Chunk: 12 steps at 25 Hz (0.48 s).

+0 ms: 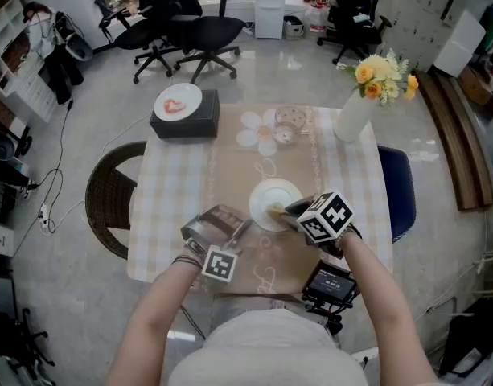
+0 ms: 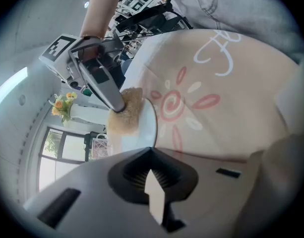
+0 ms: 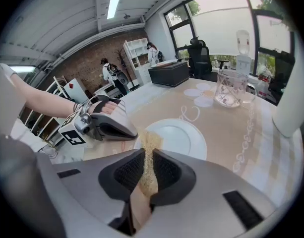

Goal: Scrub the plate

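The plate lay flat near the middle of the counter, between the two grippers. At its left, the left gripper sat low over the cloth with its jaws clenched. The plate's rim ran straight into their tips, so they appeared to be pinching the near-left edge and steadying it.

From the right, the right gripper reached in with its jaws grasping a tan sponge. The sponge stood out along the line of the jaws, and its free end touched the near part of the plate, just beside the left gripper's tips.

Nearly all of the white face lay ahead of the right jaws, beyond the sponge's tip and a little to its right. Being round, the plate offered no long axis to follow. The scrubbing hand was plainly the nearer one to the work, and the stroke would probably have to run forward across that bare face, away from the person. Further right, a white vase of flowers stood well apart.
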Tool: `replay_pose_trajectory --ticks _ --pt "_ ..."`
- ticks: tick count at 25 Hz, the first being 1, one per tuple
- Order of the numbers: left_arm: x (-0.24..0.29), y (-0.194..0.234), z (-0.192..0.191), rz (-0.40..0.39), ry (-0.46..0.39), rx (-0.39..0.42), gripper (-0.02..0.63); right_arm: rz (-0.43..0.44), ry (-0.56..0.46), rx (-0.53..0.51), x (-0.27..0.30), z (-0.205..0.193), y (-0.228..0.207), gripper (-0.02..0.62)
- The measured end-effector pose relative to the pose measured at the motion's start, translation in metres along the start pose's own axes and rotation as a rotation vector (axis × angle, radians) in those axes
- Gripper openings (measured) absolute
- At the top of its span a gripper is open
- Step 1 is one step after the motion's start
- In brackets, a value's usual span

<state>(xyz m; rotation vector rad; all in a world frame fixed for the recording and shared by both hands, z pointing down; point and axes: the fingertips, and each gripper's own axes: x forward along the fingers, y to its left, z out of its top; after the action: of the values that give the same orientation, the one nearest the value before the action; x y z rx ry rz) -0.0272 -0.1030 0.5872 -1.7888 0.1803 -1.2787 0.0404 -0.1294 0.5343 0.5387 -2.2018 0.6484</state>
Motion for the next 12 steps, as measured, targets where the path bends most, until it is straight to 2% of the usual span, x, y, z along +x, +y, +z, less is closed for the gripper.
replay_pose_trajectory --ticks 12 --pt "0.000 0.002 -0.003 0.014 0.006 0.021 0.009 -0.126 -0.016 0.069 -0.026 -0.017 -0.044 0.052"
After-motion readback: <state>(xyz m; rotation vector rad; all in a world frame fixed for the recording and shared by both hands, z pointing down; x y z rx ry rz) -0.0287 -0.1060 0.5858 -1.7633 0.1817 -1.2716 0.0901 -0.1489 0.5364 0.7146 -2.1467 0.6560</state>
